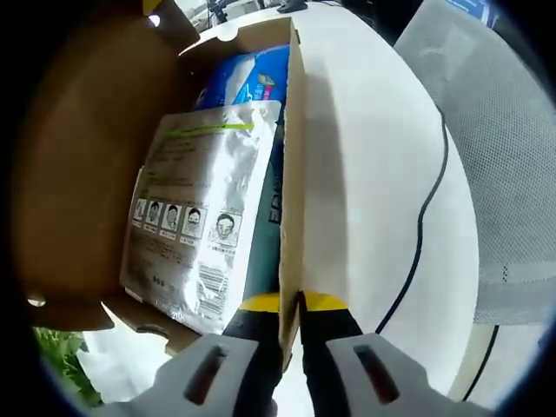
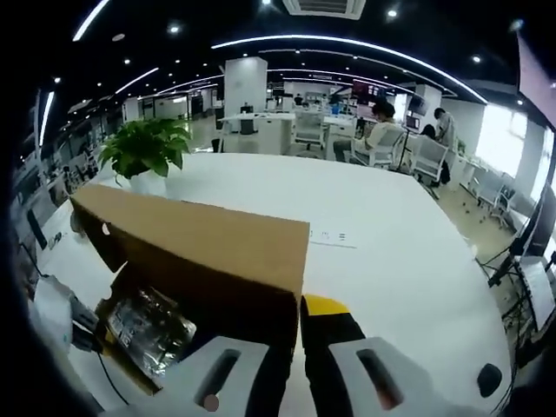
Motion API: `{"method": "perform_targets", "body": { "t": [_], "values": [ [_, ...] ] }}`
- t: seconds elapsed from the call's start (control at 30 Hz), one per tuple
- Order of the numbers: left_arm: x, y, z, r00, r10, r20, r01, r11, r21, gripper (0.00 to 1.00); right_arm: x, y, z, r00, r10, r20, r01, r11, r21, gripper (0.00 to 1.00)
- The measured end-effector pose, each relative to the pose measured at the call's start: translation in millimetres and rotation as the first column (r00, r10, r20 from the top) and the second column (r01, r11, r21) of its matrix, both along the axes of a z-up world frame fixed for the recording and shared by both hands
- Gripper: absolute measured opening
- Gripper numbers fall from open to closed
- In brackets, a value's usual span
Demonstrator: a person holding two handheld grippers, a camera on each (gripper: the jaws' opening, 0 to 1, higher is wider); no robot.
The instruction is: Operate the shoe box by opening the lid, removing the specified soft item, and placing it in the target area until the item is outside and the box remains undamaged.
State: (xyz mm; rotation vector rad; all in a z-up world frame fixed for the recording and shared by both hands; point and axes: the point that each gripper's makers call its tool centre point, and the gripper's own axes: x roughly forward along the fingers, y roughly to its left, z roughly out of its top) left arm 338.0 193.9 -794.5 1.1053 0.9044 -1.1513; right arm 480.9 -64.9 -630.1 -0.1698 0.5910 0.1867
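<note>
Inside the open shoe box (image 1: 78,174), on the white worktop (image 1: 373,156), a silvery foil packet (image 1: 204,208) printed with small face pictures lies flat on top of a blue packet (image 1: 252,78). The left tongs (image 1: 291,306) are clamped on the edge of a cardboard wall of the box, one jaw on each side. In the right gripper view the right tongs (image 2: 295,306) likewise pinch a cardboard flap (image 2: 200,248), with the shiny packet (image 2: 148,328) showing beneath it. The foil packet looks thin, light and floppy, and its glossy skin is probably slippery, so a flat pinch on a sealed edge or corner should hold better than a grip across the middle. The cardboard seems stiff but creasable; gentle pressure would spare it.
</note>
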Motion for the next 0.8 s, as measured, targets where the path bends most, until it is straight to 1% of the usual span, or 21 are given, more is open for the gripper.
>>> {"method": "perform_targets", "body": {
  "t": [0.03,0.07,0.1,0.17,0.2,0.23,0.37,0.43,0.6,0.67,0.8],
  "values": [
    [0.1,0,-0.3,1.000,-0.001,0.001,0.001,1.000,0.001,0.05,3,-2,0.1,1.000,0.027,0.009,-0.027,0.999,-0.044,0.00],
    [0.2,0,-0.5,1.000,0.000,0.000,0.000,1.000,0.002,0.05,3,-1,-0.1,1.000,0.029,0.001,-0.029,0.998,-0.057,0.00],
    [0.2,0,-0.7,1.000,0.005,-0.003,-0.005,1.000,0.003,0.05,4,1,-0.1,1.000,0.018,-0.005,-0.018,0.999,-0.042,0.00],
    [0.0,0,-0.9,1.000,0.003,-0.006,-0.003,1.000,0.003,0.05,9,-5,-2.2,1.000,0.003,-0.010,-0.003,1.000,-0.011,0.00],
    [0.0,0,-1.1,1.000,0.001,-0.006,-0.001,1.000,0.002,0.05,8,-4,-2.7,1.000,-0.024,-0.017,0.025,0.999,0.047,0.00],
    [-0.2,0,-1.1,1.000,-0.001,-0.005,0.001,1.000,0.001,0.05,8,-4,-2.8,0.999,-0.029,-0.021,0.030,0.998,0.059,0.00],
    [-0.1,0,-1.1,1.000,0.002,-0.002,-0.002,1.000,0.002,0.05,6,-1,-2.0,1.000,-0.018,-0.010,0.018,0.999,0.036,0.00],
    [-0.1,0,-1.3,1.000,0.003,-0.003,-0.003,1.000,0.002,0.05,13,-2,-5.0,1.000,-0.015,-0.008,0.015,0.999,0.033,0.00],
    [0.0,-1,-1.3,1.000,0.013,-0.003,-0.013,1.000,0.002,0.05,15,0,-5.0,1.000,-0.013,-0.002,0.013,1.000,0.014,0.00],
    [-0.2,0,-1.3,1.000,0.023,-0.004,-0.022,1.000,0.004,0.05,23,-3,-6.9,1.000,0.006,-0.001,-0.006,1.000,-0.005,0.00],
    [-0.3,-1,-1.3,1.000,0.026,-0.008,-0.026,1.000,0.009,0.05,25,-3,-7.1,1.000,0.020,-0.013,-0.020,1.000,0.000,0.00]
  ]
}}
